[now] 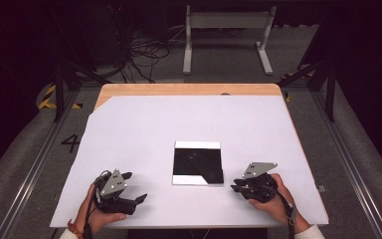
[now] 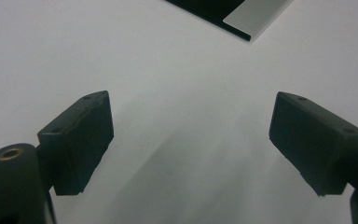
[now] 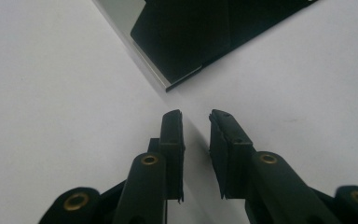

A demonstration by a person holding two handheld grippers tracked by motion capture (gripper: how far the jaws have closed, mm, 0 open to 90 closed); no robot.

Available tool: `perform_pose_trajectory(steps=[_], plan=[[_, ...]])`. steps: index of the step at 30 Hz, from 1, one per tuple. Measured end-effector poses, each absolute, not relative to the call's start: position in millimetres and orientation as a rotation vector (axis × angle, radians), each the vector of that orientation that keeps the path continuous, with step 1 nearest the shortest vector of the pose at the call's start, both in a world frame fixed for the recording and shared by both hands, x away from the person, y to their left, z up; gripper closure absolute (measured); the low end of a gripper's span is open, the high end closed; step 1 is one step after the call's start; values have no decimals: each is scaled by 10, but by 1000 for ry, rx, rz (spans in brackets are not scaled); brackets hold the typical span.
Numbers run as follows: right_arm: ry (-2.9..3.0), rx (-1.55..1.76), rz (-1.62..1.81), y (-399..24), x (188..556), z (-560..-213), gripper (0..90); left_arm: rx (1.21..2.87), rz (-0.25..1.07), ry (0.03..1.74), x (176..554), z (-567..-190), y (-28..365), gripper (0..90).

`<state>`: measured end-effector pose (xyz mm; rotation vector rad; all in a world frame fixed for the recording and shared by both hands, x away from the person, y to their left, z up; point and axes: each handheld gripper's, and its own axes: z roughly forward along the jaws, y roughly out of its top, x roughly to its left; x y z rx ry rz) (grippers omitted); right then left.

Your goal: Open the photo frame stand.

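On white sheet [image 1: 144, 134], centre-right: one mirror [image 1: 198, 163], flat, square, dark reflective face with pale strips at far and near edges. Untouched; nothing rests on it.

Left gripper [image 1: 140, 199]: held low at the near-left of the sheet, well apart from the mirror. Jaws spread wide, nothing between them; its own view has bare sheet ahead and one mirror corner [image 2: 242, 18] at the top.

Right gripper [image 1: 235, 188]: near-right, just beside the mirror's near-right corner, not touching. Jaws drawn close with a narrow gap, holding nothing; its own view has them aimed at that corner [image 3: 168, 86].

Table [image 1: 189, 89]: wooden edge visible past the sheet.

Progress: judged at the very start. No contact made, mirror not lifted or shifted. Remaining: approach, grip at an edge, and whatever handling follows.
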<state>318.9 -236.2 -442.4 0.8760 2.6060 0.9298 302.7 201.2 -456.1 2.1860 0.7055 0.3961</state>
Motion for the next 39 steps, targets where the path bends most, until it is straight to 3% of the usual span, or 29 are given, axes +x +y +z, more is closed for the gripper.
perform_pose_trajectory(steps=[33,39], plan=[[2704,887,766,-1949,3356,-4366,818,2241,355,675,3047,-4602,1934,138],[2720,937,884,-2016,3391,-4387,743,2240,357,673,3047,-4599,1925,138]])
